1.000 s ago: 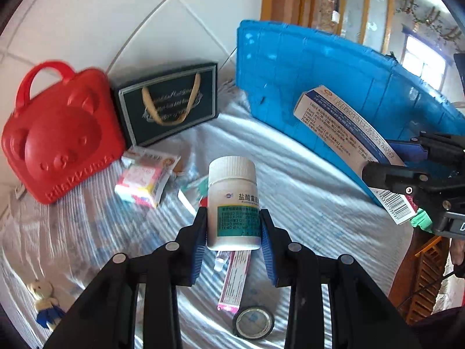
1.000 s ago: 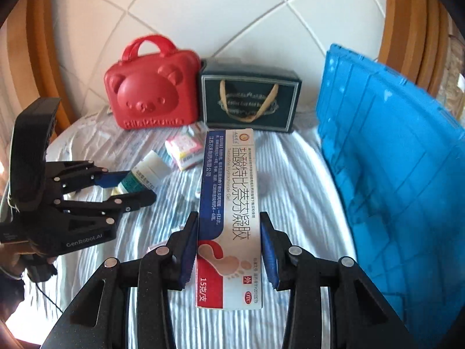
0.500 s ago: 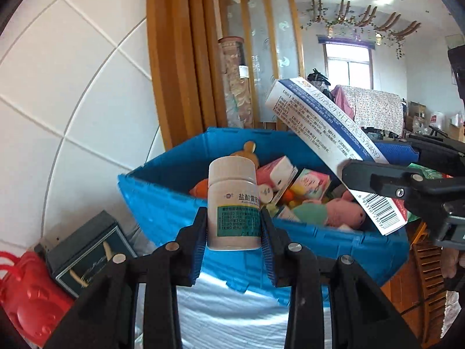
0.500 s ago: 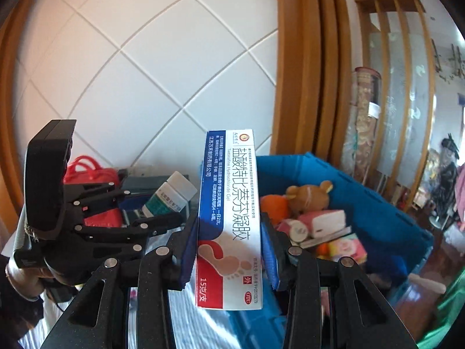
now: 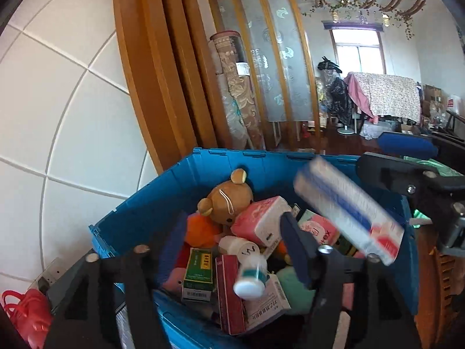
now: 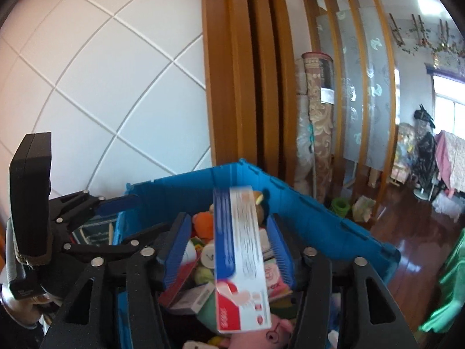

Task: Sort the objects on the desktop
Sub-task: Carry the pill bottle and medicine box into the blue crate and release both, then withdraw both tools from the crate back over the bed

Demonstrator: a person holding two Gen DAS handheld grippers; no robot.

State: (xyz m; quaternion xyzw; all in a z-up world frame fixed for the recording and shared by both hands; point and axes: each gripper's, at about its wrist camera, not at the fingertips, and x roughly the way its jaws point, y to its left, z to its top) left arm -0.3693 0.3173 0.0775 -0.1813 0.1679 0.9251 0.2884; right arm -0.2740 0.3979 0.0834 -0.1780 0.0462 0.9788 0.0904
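Note:
Both grippers hover over the blue crate (image 5: 226, 153), whose rim also shows in the right wrist view (image 6: 200, 176). My left gripper (image 5: 229, 226) is opening, its pads clear of the white medicine bottle (image 5: 250, 274), which is blurred and dropping cap-down onto the pile inside. My right gripper (image 6: 229, 218) is opening too. The long blue, white and red ointment box (image 6: 241, 261) is blurred between its jaws, with a gap on each side. From the left wrist that ointment box (image 5: 348, 212) tumbles below the right gripper (image 5: 386, 157). The left gripper (image 6: 130, 218) shows at the left.
The crate holds a brown plush bear (image 5: 226, 200), a pink pack (image 5: 261, 222), a green box (image 5: 199, 273), a red box (image 5: 229, 293) and soft toys. A red bear case (image 5: 26, 314) and a dark gift box (image 6: 96, 232) stand left of it. Behind are a tiled wall and wooden frame.
Both grippers rose from the table to above the crate. Both jaws spread; the bottle and the ointment box left the pads and are falling into the crate.

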